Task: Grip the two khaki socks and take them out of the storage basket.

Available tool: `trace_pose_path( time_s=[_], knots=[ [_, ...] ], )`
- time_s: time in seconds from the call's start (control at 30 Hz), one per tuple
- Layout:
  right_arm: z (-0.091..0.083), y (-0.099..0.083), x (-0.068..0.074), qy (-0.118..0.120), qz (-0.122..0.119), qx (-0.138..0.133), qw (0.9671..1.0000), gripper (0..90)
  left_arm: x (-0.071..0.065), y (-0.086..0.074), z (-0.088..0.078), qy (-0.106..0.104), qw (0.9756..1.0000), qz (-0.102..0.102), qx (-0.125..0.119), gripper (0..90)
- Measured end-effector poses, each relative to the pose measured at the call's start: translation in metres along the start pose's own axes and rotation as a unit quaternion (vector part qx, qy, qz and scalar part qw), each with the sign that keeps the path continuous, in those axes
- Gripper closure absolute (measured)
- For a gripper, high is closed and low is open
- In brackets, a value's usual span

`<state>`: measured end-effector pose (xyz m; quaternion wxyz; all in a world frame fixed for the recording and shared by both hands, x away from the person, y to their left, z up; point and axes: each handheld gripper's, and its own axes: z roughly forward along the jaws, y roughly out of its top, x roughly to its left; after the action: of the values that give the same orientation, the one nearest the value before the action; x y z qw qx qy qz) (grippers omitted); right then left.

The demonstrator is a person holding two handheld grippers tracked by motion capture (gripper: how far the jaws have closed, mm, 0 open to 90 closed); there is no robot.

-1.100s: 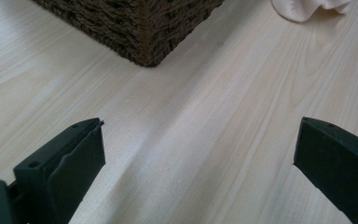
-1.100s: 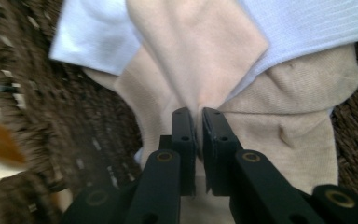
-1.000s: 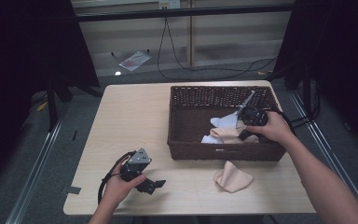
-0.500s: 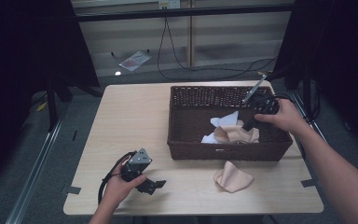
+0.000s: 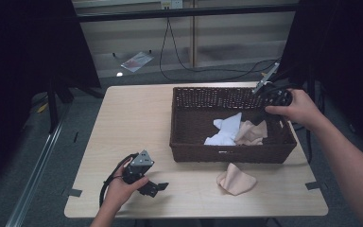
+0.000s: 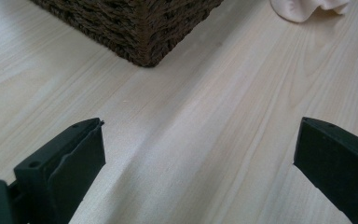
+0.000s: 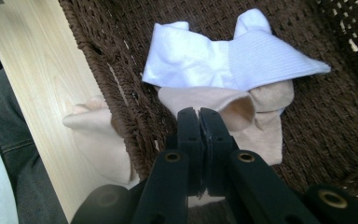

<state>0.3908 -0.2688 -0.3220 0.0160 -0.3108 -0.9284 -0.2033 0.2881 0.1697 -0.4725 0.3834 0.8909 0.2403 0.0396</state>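
1. The right tongs [image 7: 199,122] have their jaws pressed together on nothing, seen close in the right gripper view above the basket [image 7: 349,121].
2. In the basket, a white sock [image 7: 223,58] lies on a beige sock [image 7: 256,126], just beyond those tongs.
3. The high view shows another beige sock [image 5: 236,178] on the worktop [image 5: 132,118] in front of the basket.
4. The left tongs [image 6: 200,154] gape wide, low over the worktop near the basket's corner.

1. A pale wooden table [image 5: 137,123] stands on a grey floor [image 5: 38,156].
2. Black cables [image 5: 184,56] trail over the floor beyond it.
3. A flat packet [image 5: 136,60] lies on the floor near them.
4. Tape [image 5: 313,185] marks the table's right edge.
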Motion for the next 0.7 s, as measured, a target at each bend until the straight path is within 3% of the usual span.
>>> trace_pose_path(
  time_s=[0.7],
  knots=[
    [-0.048, 0.018, 0.015, -0.009, -0.015, -0.005, 0.9998, 89.4, 0.0, 0.0, 0.0, 0.0, 1.0, 0.0, -0.002, 1.7]
  ],
)
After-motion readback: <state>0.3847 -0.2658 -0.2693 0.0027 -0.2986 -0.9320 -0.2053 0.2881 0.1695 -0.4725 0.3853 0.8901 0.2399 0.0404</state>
